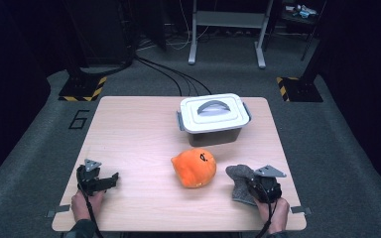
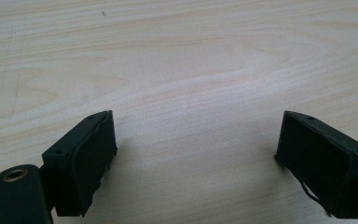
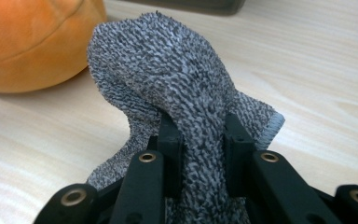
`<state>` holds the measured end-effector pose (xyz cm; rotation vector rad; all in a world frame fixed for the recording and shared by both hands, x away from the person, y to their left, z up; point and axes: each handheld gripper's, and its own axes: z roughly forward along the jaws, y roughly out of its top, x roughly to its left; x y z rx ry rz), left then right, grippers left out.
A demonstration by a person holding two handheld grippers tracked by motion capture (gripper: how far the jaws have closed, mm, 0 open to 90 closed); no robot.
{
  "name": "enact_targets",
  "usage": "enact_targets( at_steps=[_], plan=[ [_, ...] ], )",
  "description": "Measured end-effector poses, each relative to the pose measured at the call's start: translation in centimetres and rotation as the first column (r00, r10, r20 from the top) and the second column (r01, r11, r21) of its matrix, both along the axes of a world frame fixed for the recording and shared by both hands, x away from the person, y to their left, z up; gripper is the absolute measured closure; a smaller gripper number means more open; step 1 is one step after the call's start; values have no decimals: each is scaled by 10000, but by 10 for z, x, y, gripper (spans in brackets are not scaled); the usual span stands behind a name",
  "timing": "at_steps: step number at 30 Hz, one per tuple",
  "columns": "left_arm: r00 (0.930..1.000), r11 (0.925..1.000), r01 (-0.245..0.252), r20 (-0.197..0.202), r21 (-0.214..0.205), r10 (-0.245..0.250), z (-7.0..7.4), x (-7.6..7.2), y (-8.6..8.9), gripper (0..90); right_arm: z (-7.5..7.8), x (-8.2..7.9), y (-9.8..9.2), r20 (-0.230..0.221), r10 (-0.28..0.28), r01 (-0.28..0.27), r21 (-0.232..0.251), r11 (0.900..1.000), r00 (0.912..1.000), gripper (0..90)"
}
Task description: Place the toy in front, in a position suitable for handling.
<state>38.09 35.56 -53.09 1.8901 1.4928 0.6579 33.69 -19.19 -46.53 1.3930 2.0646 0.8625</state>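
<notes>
The table (image 1: 139, 129) is pale wood; its near edge is partly covered by the person's hands and sleeves in the high view. Toward its far side sits a box (image 1: 214, 119) with a white lid and grey handle; the lid hides what is inside, and the right gripper view cuts off all but a dark strip of its base at the top edge. Near the middle of the table, in front of the box, lies an orange plush (image 1: 194, 167) with a small dark mark on top that is too small to read. In the right gripper view it is cropped at the upper left corner.

The cloth (image 3: 177, 88), a grey knitted piece, is at the table's near right, just beside the plush and apart from it. The right gripper (image 3: 199, 135) has its jaws clamped on a bunched fold of it; the top of the fold stands up ahead of the jaws, the lower part hangs behind them, and whether that part touches the table cannot be told. In the high view the gripper and hand hide most of the cloth.

The left gripper (image 2: 193, 140) is at the near left, well apart from everything, jaws wide apart over bare wood.
</notes>
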Motion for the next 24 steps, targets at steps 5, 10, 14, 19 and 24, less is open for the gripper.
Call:
enact_targets(
  at_steps=[5, 10, 14, 19, 24],
  plan=[
    [10000, 10000, -2, 3, -4, 2, 0, 0, 0, 115, 5, 7, -8, 74, -155, 156, -64, 9999, 9999, 733],
    [10000, 10000, -1, -1, -2, 1, 0, 0, 0, 116, 8, 14, -15, 143, -334, 336, -134, 9993, 9993, 732],
    [10000, 10000, 1, 0, -2, -1, 0, 0, 0, 115, 10, 20, -19, 281, -418, 423, -170, 9990, 9987, 732],
    [10000, 10000, 1, 2, 1, -1, 0, 0, 0, 115, 12, 30, -27, 351, -466, 477, -314, 9984, 9983, 730],
    [10000, 10000, 1, -1, 0, -1, 0, 0, 0, 116, 10, 39, -33, 286, -567, 579, -411, 9975, 9980, 728]
  ],
)
